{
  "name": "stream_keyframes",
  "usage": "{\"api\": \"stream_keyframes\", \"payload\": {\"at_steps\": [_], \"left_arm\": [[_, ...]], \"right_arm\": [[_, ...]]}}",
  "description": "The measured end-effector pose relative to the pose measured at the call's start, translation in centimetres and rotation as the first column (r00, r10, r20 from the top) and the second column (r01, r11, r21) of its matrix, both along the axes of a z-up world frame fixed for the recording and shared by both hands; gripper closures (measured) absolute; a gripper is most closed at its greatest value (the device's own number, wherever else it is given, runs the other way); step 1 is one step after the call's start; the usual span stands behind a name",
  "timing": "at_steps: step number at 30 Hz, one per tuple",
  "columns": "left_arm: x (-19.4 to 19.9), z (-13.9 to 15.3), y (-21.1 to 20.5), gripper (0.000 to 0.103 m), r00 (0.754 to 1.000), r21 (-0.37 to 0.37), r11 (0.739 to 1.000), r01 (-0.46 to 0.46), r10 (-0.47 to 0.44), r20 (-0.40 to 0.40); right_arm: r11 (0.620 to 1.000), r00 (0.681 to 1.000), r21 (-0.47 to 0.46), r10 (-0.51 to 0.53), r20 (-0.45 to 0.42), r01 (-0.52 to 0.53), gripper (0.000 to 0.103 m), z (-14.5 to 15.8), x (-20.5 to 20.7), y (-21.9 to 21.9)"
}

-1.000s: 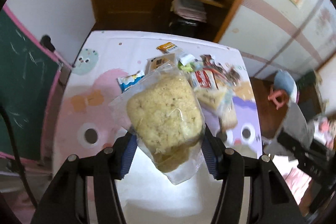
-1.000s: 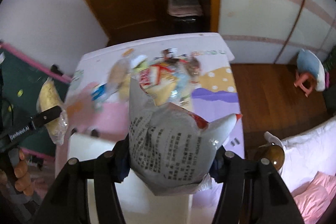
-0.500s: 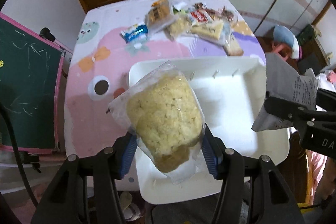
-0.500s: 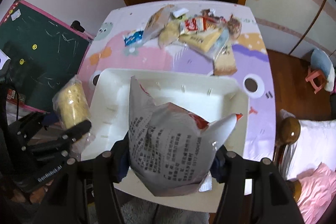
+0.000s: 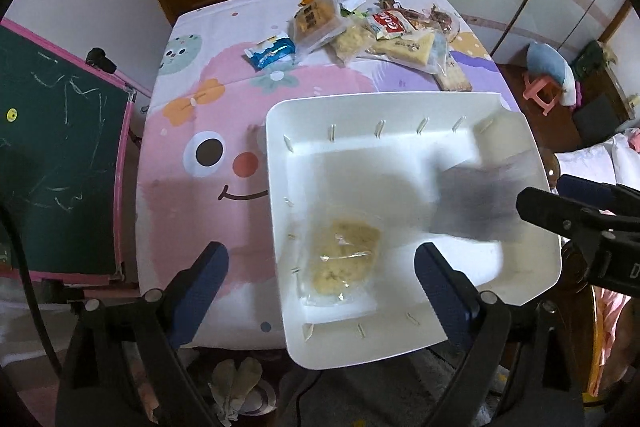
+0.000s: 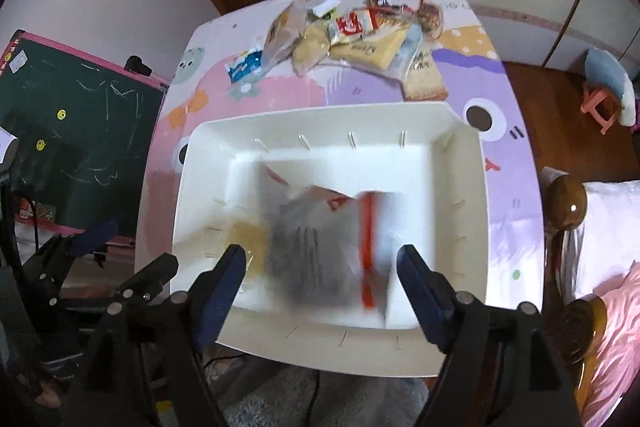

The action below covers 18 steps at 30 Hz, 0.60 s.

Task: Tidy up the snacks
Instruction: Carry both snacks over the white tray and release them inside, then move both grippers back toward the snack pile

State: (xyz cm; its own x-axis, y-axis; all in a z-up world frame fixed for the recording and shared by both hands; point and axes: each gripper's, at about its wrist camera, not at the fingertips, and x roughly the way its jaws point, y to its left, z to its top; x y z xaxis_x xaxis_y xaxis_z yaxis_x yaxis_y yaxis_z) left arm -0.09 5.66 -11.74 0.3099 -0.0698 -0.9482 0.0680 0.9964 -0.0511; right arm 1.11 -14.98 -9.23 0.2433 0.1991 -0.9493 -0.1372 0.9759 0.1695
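A white tray (image 5: pixel 360 115) sits on the near part of the table and also shows in the right wrist view (image 6: pixel 320 127). A clear bag of yellow crumbly snack (image 5: pixel 344 259) lies inside it at the near left; it shows in the right wrist view (image 6: pixel 244 239) too. A grey and red snack bag (image 6: pixel 332 247) is blurred in motion over the tray, also seen in the left wrist view (image 5: pixel 476 203). My left gripper (image 5: pixel 320 275) is open and empty above the tray. My right gripper (image 6: pixel 320 271) is open above the tray.
A pile of several snack packs (image 5: pixel 380 31) lies at the far side of the cartoon-print table (image 5: pixel 208 115). A blue packet (image 5: pixel 270 49) lies apart at its left. A green chalkboard (image 5: pixel 52 147) stands left of the table. A bed (image 6: pixel 612 247) is at the right.
Both grippers have opened. The yellow snack bag dropped from the left gripper into the tray. The grey bag left the right gripper and is falling into the tray.
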Motion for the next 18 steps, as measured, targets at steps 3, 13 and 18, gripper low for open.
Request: {"api": "stream_keyframes", "payload": {"at_steps": [3,13,18], "left_arm": [[-0.5,0.9,0.5,0.009,0.999,-0.019,1.000,-0.009,0.009,0.035],[-2.1,5.0,2.0,0.009,0.979,-0.043,0.999,0.005,0.004,0.202],[-2.7,6.0,2.3,0.009,0.972,-0.037,0.999,0.026,-0.016,0.235]], "right_arm": [[1.000,1.000,0.005,-0.004,0.021,0.004,0.024,0.7,-0.3,0.2],[0.998,0.997,0.045,-0.036,0.061,0.033,0.024,2.6,-1.4,0.7],[0.996,0.991,0.067,-0.064,0.121,0.056,0.024,4.1,-2.1,0.9]]}}
